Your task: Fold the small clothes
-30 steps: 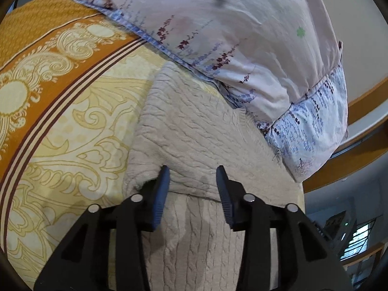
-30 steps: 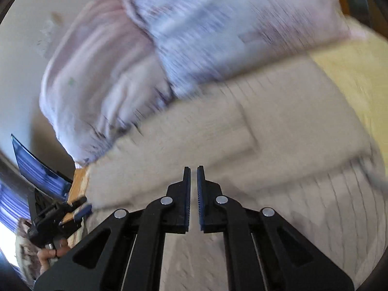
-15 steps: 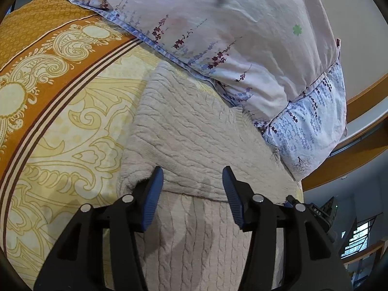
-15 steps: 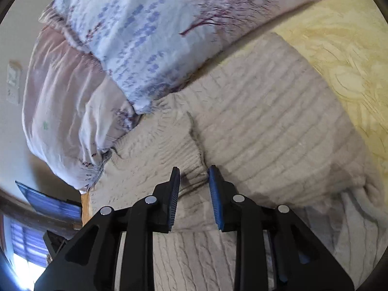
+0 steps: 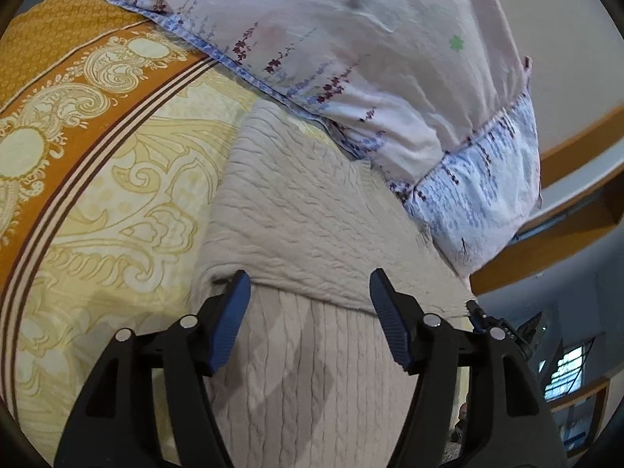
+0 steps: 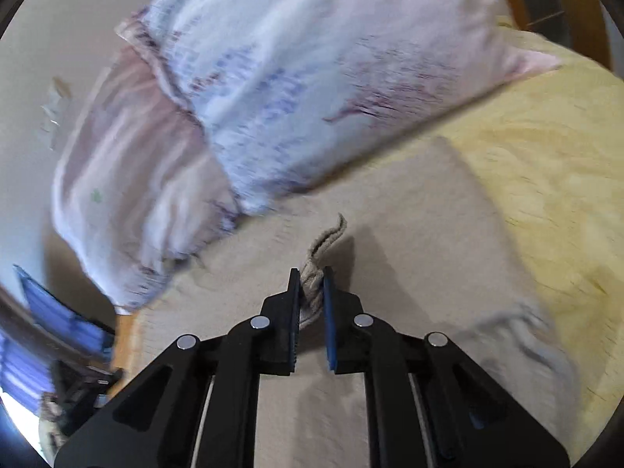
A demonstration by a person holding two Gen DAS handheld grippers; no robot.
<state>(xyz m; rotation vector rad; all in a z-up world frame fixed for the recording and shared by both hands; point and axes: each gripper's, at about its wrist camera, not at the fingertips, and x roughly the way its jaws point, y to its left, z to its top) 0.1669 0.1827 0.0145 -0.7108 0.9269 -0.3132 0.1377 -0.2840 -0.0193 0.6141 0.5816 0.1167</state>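
Observation:
A beige cable-knit sweater (image 5: 304,210) lies on the bed with one part folded over another. My left gripper (image 5: 308,292) is open wide and hovers over the folded edge, touching nothing that I can see. In the right wrist view the sweater (image 6: 429,241) fills the middle, blurred by motion. My right gripper (image 6: 312,279) is shut on a bunched corner of the sweater (image 6: 325,245) and holds it raised above the rest of the garment.
Two floral pillows (image 5: 374,58) lie against the sweater's far edge, also seen in the right wrist view (image 6: 296,89). A yellow and orange patterned bedspread (image 5: 89,163) lies to the left. A wooden bed frame (image 5: 565,156) and the wall are behind.
My left gripper has opened wider over the folded edge. My right gripper has closed on a corner of the sweater and lifted it.

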